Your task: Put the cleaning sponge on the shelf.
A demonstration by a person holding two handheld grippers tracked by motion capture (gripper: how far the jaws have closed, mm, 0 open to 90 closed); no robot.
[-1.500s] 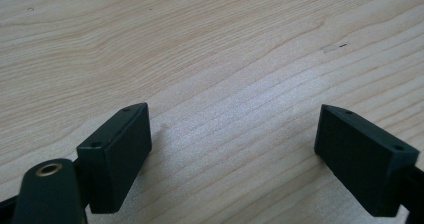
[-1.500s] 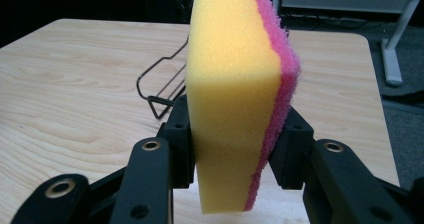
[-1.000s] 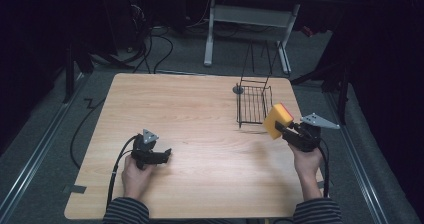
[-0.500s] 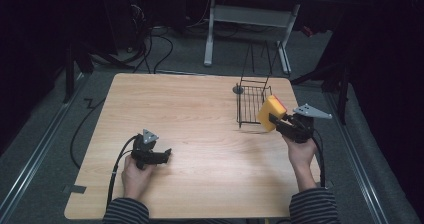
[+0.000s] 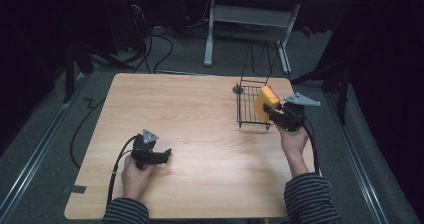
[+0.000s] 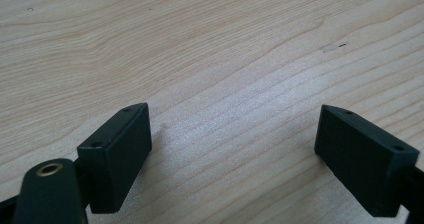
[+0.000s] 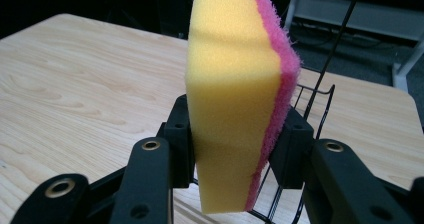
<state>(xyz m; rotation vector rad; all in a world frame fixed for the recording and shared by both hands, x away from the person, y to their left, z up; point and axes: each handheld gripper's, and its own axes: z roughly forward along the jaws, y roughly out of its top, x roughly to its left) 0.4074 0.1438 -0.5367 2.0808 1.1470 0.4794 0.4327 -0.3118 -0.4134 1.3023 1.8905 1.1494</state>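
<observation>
A yellow sponge [image 7: 232,89] with a pink scouring face stands upright between the jaws of my right gripper [image 7: 235,141], which is shut on it. From above, the right gripper [image 5: 270,110] holds the sponge [image 5: 265,102] over the right edge of a black wire basket [image 5: 248,106] at the table's right side. My left gripper [image 5: 161,155] rests low on the wooden table [image 5: 190,119] near the front left. Its jaws stand wide apart over bare wood, and the left gripper [image 6: 235,149] holds nothing.
A small dark round disc [image 5: 238,89] lies by the basket's far left corner. Behind the table stand a white desk frame [image 5: 250,19] and cables on the floor. Bare wood spans the middle of the table.
My right hand has carried the sponge away from the person and slightly left, from beside the basket to over its right edge. The left hand has stayed put.
</observation>
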